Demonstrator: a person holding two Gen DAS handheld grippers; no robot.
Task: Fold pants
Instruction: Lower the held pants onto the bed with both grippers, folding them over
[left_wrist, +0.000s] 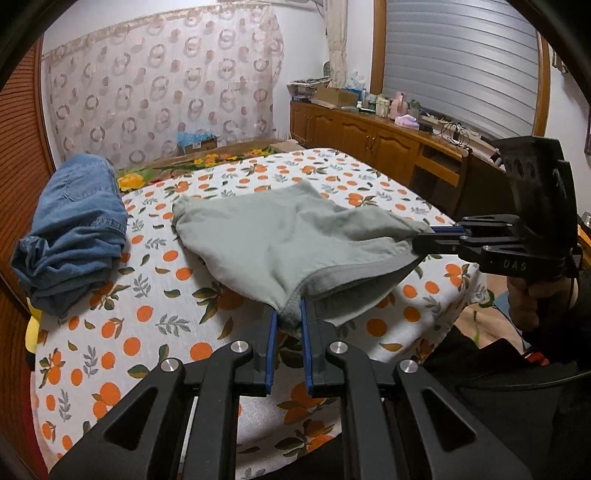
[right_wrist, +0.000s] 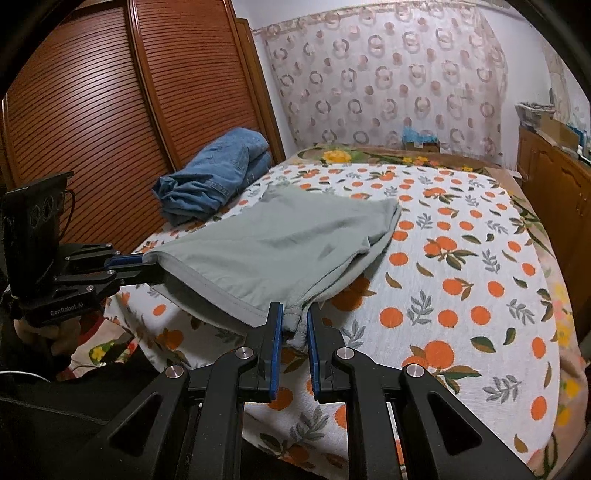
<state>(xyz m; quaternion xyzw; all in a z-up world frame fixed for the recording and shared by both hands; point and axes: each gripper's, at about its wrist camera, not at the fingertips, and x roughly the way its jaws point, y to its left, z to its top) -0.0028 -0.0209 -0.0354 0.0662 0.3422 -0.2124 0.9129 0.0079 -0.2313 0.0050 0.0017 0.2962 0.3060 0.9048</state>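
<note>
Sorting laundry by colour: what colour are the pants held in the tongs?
Pale grey-green pants, plain, no pattern; clearest in the right wrist view.

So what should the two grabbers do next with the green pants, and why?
Probably lift and carry the near edge forward, toward the far end. The left gripper and right gripper each pinch a near corner of the green pants, whose far end lies on the bed, ready to fold.

Two garments lie on one bed: one grey-green pair of pants and one blue denim pair, with two tongs, left and right.
</note>
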